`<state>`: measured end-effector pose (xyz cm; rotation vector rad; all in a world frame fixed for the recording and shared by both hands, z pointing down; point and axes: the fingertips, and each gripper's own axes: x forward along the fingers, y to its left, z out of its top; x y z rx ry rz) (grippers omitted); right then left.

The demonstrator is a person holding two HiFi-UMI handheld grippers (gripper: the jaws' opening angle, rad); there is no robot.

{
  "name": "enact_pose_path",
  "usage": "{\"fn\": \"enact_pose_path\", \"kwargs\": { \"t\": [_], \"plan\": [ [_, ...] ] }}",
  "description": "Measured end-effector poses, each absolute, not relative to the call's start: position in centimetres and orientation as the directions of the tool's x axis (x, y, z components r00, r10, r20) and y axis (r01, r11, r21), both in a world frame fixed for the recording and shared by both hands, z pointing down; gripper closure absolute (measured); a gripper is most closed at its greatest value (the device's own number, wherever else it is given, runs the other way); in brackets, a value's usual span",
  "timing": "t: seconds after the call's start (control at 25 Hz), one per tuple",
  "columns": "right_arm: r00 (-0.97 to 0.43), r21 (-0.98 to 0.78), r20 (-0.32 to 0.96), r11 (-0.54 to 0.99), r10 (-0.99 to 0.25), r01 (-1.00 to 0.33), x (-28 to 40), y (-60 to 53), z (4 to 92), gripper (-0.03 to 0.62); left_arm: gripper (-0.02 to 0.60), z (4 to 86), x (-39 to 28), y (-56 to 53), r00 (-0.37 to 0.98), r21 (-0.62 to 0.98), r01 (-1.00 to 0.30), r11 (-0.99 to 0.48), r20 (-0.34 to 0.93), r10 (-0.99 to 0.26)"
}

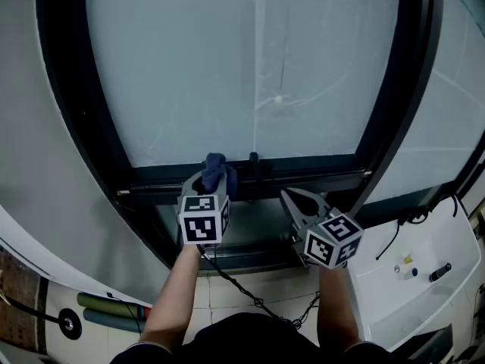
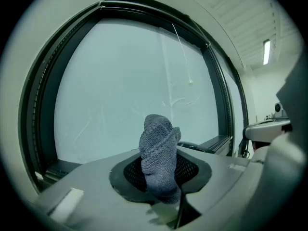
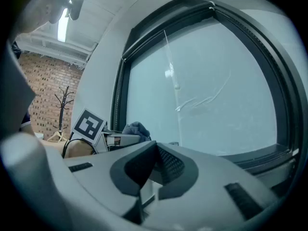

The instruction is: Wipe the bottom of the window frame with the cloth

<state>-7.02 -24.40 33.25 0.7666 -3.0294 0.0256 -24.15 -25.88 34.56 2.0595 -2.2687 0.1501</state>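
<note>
- Window glass (image 1: 250,67): the widest surface here, pale, with faint streaks. It is not what I am cleaning.
- Window frame, bottom rail (image 1: 311,174): dark and stepped, running left to right under the glass. To do it well I judge long, flat strokes along the rail, pushed into the step where dirt would collect. There is open run to the right. The left corner is close, so that stroke will be short.
- White unit (image 1: 424,279): low on the right, well apart from the rail. My right elbow should keep off it.
- Left tool (image 1: 212,182): pinching the cloth, held at the rail left of centre.
- Right tool (image 1: 297,202): pressed together on nothing, idle just beside the left and below the rail. I would hold it back from the stroke path.
- Cloth (image 2: 159,153): blue-grey knit, bunched and standing up out of the left tool. I cannot tell whether it presses on the rail.
- Small dark latch (image 1: 254,159): on the rail just right of the cloth, a likely snag on a rightward stroke.
</note>
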Motion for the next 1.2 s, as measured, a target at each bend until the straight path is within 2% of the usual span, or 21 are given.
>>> {"fn": "enact_pose_path", "kwargs": {
  "t": [0.24, 0.44, 0.64, 0.92, 1.2],
  "plan": [
    [-0.867, -0.022, 0.011, 0.866, -0.499, -0.499, -6.7, -25.8, 33.4, 0.594, 0.463, 34.0, -25.4, -29.7, -0.11, -0.051, -0.993, 0.106, 0.089, -0.99],
    [-0.852, -0.038, 0.014, 0.851, -0.523, -0.523, -6.2, -26.4, 33.7, 0.594, 0.465, 37.4, -25.7, -33.1, -0.111, -0.082, -0.992, 0.097, 0.202, -0.973],
    [-0.839, -0.045, 0.024, 0.838, -0.543, -0.544, -5.6, -26.9, 34.0, 0.594, 0.472, 40.2, -26.6, -34.1, -0.181, -0.167, -0.977, 0.133, 0.313, -0.933],
    [-0.849, -0.049, 0.05, 0.848, -0.525, -0.527, -6.7, -26.8, 34.5, 0.594, 0.479, 40.6, -27.5, -33.6, -0.21, -0.21, -0.967, 0.143, 0.344, -0.915],
    [-0.877, -0.038, 0.065, 0.877, -0.476, -0.479, -9.6, -25.7, 34.7, 0.594, 0.479, 40.7, -31.4, -31.5, -0.272, -0.204, -0.956, 0.212, 0.341, -0.9]
  ]
}}
